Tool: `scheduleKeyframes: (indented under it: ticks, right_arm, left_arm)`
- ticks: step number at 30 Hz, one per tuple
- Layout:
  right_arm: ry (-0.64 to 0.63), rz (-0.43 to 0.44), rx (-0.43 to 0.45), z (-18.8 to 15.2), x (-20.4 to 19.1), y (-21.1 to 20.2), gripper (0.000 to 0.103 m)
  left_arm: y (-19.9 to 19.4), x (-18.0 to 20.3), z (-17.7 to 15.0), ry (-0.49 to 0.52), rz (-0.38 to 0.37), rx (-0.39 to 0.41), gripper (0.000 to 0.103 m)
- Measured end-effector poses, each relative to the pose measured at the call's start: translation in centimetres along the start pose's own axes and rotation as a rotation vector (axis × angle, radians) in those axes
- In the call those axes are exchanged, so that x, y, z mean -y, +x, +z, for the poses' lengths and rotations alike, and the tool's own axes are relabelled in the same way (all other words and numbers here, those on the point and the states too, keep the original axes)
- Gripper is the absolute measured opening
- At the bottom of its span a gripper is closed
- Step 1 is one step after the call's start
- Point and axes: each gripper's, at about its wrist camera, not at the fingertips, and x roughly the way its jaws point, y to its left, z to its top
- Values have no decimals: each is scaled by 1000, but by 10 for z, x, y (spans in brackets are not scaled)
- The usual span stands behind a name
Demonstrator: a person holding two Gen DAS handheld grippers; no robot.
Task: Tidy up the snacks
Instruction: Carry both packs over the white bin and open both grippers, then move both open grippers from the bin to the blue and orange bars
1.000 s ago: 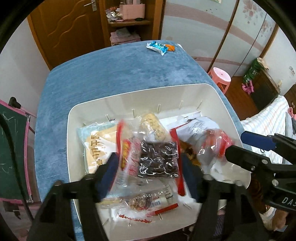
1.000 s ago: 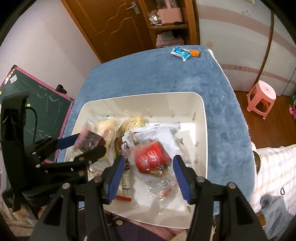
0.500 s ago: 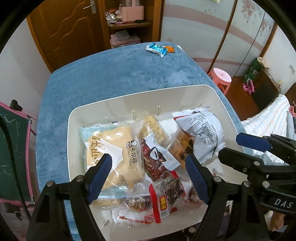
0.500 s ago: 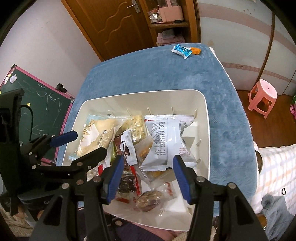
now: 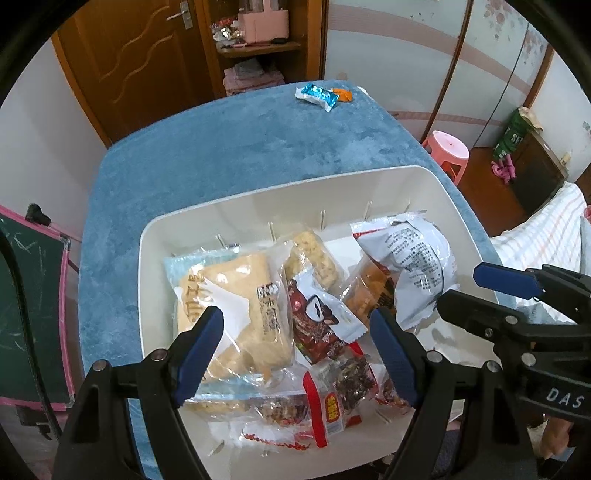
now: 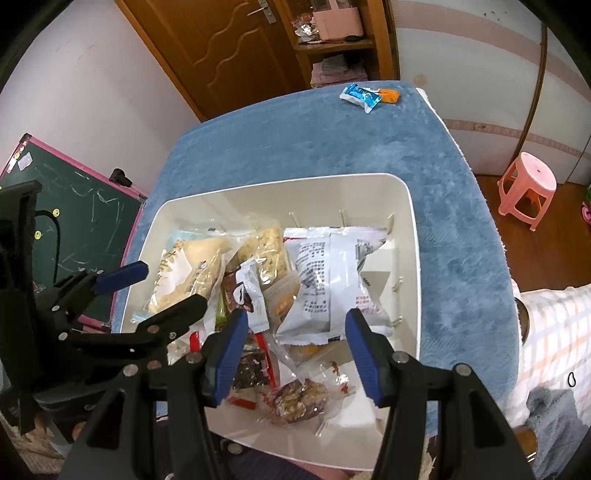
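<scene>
A brown wooden door [image 6: 225, 48] with a metal handle stands shut at the far end of the room, and just beside it an open wooden shelf unit [image 6: 332, 44] holds a pink box [image 6: 338, 18] above a stack of folded cloths [image 6: 338, 72]. A green chalkboard [image 6: 74, 221] in a pink frame leans at the left of the blue-covered table [image 6: 295, 144] — chalk scribbles all over it. Over to the right a pink plastic stool [image 6: 528, 188] sits on the wooden floor, near pale wardrobe doors [image 5: 424, 55] with a pink band across them.
</scene>
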Motion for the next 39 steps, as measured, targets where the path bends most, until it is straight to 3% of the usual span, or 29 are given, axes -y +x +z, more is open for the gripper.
scheduleKeyframes:
  ticks: [5,11,17,22,26,32,36,39]
  right_arm:
    - [-27,-37,40,14,5,-5,56]
    - [-47,-51,128,65,21,-36,56]
    - [-83,-119,269,157,40,-84,56]
    - [-83,-132,302,241,54,-104,56]
    - [-28,-157,327,304,74,-107,56]
    - [51,-177,311,375,111,-67,56]
    - [84,-194,234,397,136,-6,56]
    - [125,-180,164,402,157,46,56]
  left_arm:
    - [-13,0,18,30,5,26,81]
    - [-45,3,77,107,61,121,81]
    - [-74,14,171,190,80,205,81]
    - [-75,24,255,223,141,245,81]
    - [-64,26,316,179,184,259,81]
    - [2,18,395,67,225,230,81]
    - [92,15,416,-5,237,124,81]
    - [159,11,415,-95,195,11,81]
